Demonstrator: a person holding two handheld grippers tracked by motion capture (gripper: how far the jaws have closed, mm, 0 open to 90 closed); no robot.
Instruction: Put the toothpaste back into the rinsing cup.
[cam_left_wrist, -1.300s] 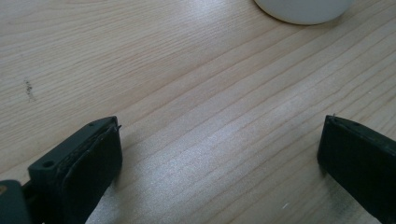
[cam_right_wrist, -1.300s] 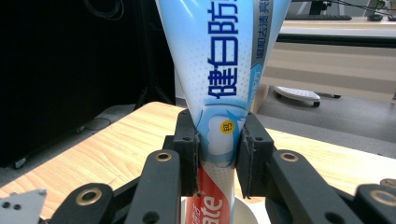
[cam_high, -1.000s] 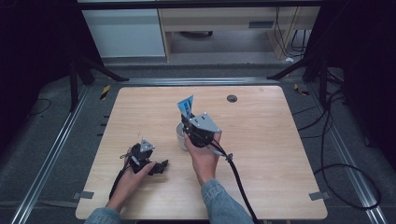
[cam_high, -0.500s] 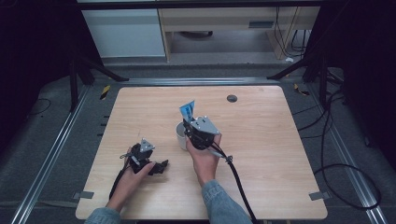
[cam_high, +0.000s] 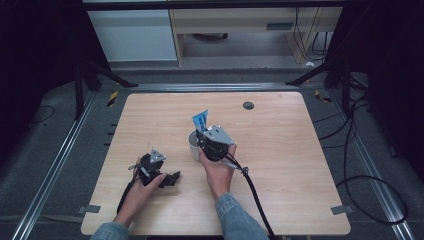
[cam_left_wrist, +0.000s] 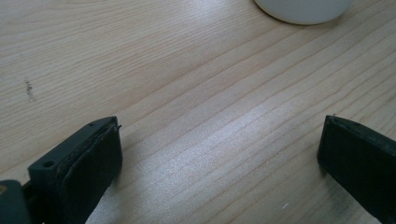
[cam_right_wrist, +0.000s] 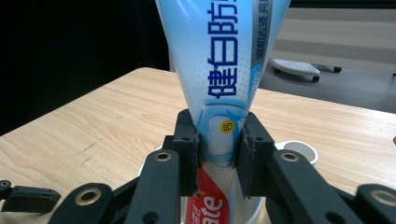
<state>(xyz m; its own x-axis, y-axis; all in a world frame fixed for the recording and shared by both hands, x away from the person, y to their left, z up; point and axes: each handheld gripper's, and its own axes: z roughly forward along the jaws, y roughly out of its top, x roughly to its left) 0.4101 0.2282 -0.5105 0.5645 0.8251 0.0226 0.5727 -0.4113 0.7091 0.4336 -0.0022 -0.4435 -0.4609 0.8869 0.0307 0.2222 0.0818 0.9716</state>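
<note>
We see the right tongs pinching a blue-and-white toothpaste tube low on its body, one black pad on each side, with the tube standing upright and its red lower end reaching down into a white cup directly below the pads. In the high view the right tongs hang over that cup near the middle of the tabletop, and the tube's flat crimped end sticks up above them; the right hand grips the body from behind and a black cable trails back toward the near edge. The left tongs stand spread wide with bare wood between them, their tips low over the tabletop, and the cup's white base shows well ahead of them. In the high view the left tongs lie to the left of the cup and nearer to us, well apart from it, held in the left hand. The tabletop is pale wood with fine straight grain, one small dark scuff on it and a round dark grommet near its far edge. Around it we see a metal frame rail, dark grey flooring with loose cables, black stand legs at either far corner, and a white cabinet beside a pale open shelf unit at the back of the dim room.
</note>
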